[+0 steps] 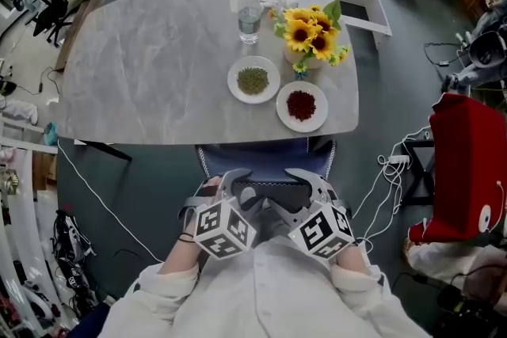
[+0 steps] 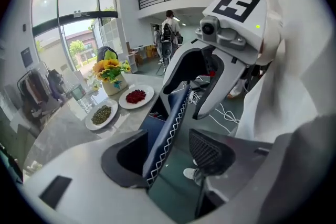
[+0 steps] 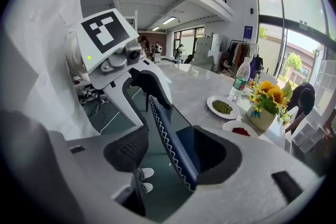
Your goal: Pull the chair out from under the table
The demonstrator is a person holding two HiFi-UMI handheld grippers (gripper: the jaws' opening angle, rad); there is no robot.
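Observation:
The chair is tucked under the grey marble table (image 1: 150,51); only its dark blue back (image 1: 265,158) with white zigzag stitching shows at the table's near edge. Both grippers sit at the top of that back, side by side. My left gripper (image 1: 223,184) is open, and the back's edge (image 2: 167,131) runs between its jaws, close to the left jaw and apart from the ribbed right pad (image 2: 210,152). My right gripper (image 1: 317,184) is open too. The chair back (image 3: 169,136) passes between its jaws, with a gap to the ribbed left pad (image 3: 127,150).
On the table stand a water bottle (image 1: 249,12), a vase of sunflowers (image 1: 310,32), a plate of green grains (image 1: 253,80) and a plate of red bits (image 1: 301,105). White cables (image 1: 388,186) and a red object (image 1: 467,170) lie on the floor at right.

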